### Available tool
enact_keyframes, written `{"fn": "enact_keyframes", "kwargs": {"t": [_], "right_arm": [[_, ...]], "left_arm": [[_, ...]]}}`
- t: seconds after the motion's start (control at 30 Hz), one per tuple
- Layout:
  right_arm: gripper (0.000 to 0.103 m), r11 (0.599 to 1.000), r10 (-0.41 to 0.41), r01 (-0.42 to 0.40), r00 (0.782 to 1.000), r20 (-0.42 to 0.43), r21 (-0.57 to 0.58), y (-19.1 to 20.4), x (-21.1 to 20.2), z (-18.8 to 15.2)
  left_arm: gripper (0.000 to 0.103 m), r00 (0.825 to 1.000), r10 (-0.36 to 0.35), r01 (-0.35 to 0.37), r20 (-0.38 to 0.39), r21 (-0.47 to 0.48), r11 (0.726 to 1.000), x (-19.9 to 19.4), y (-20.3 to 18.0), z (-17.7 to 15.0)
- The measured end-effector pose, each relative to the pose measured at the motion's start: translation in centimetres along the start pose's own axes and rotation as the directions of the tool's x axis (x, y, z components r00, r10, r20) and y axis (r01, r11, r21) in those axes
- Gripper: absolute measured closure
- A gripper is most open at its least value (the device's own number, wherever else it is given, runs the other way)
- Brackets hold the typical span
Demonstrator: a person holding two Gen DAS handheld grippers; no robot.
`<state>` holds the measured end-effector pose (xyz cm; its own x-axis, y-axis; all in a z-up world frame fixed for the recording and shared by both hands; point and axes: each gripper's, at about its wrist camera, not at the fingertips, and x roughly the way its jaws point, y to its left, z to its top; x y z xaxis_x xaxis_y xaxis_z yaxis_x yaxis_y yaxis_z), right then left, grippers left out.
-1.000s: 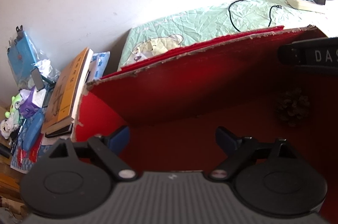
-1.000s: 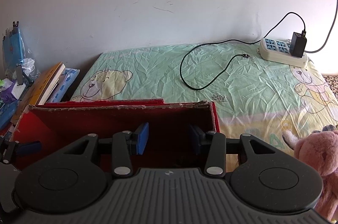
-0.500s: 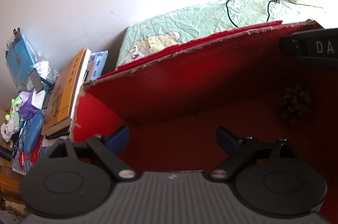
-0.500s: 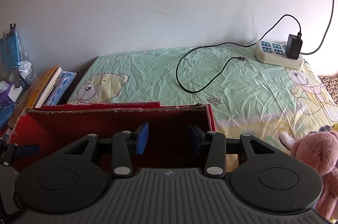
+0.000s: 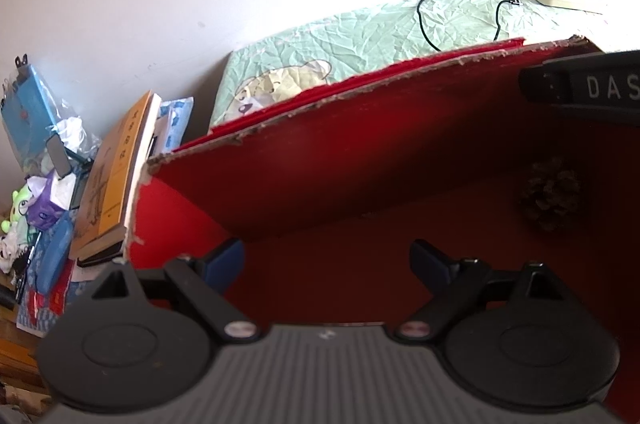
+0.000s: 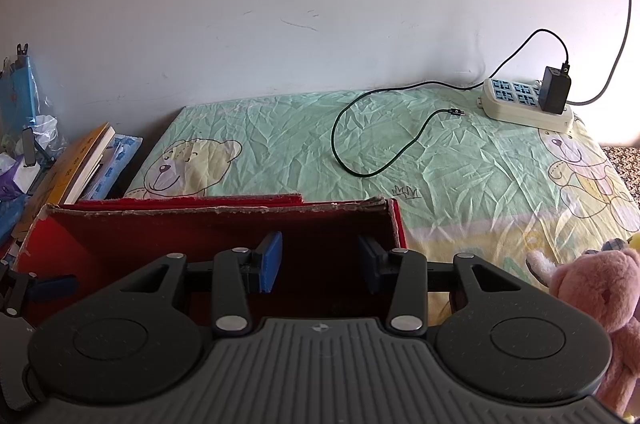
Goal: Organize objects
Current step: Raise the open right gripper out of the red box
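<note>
Power strip (image 6: 524, 102) with black charger (image 6: 554, 90) on bear-print sheet (image 6: 280, 140); books (image 6: 78, 164) far left.

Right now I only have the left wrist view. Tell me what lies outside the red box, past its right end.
Observer: A pink plush toy lies on the bed sheet to the right of the red box, outside it.
Operator: Report the right tool's jaws.
Observer: The right tool stands partly open over the box's right half, with nothing between its pads.
</note>
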<state>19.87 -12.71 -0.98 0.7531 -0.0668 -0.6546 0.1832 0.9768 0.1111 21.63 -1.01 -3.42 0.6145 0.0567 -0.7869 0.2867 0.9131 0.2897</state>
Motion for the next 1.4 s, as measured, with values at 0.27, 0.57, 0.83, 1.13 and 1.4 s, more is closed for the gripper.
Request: {"fn": "enact_keyframes", "kwargs": {"t": [0.27,0.57,0.83,1.13,1.4], "right_arm": [[0.060,1.000,-0.004,0.004,1.000,0.029,-0.007,-0.1,-0.6,-0.2],[0.056,0.998,-0.039,0.046,0.989,0.145,-0.047,0.5,-6.7,-0.7],[0.047,0.998,0.019,-0.009,0.984,0.177,-0.059,0.0,-12.2,-1.9],[0.047,0.991,0.094,-0.077,0.982,0.165,-0.107,-0.5,-15.9,-4.1],[0.046,0.985,0.142,-0.126,0.980,0.139,-0.117,-1.7,-17.7,-5.8]], "left_arm": [[0.007,1.000,0.019,-0.019,-0.007,-0.026,0.999,-1.7,0.7,0.2],[0.004,0.997,0.078,-0.078,0.002,-0.099,0.992,-7.5,2.8,-0.5],[0.004,0.986,0.167,-0.165,0.005,-0.141,0.976,-12.8,2.9,-2.7],[0.004,0.975,0.223,-0.222,-0.016,-0.179,0.959,-16.6,1.3,-5.6],[0.004,0.967,0.254,-0.255,-0.027,-0.202,0.946,-18.9,0.0,-7.5]]}}
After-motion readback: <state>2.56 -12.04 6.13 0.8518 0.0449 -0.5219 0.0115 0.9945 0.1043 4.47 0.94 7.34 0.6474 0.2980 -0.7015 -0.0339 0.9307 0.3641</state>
